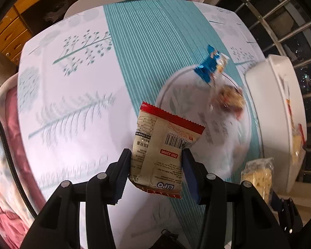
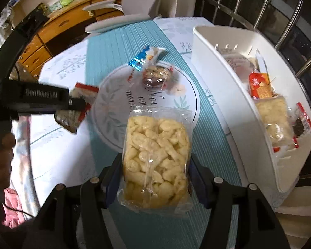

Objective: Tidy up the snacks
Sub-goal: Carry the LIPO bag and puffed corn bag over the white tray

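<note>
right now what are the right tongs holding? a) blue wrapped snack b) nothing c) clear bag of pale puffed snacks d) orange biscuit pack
c: the right tongs are closed on the clear bag of pale puffed snacks, held above the table, while the blue wrapped snack lies at the plate edge and the orange biscuit pack sits in the white bin.

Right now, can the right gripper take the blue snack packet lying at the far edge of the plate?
Probably not yet. The right gripper is shut on the clear puffed snack bag, so its jaws are occupied. The path over the plate to the blue packet looks free otherwise.
</note>
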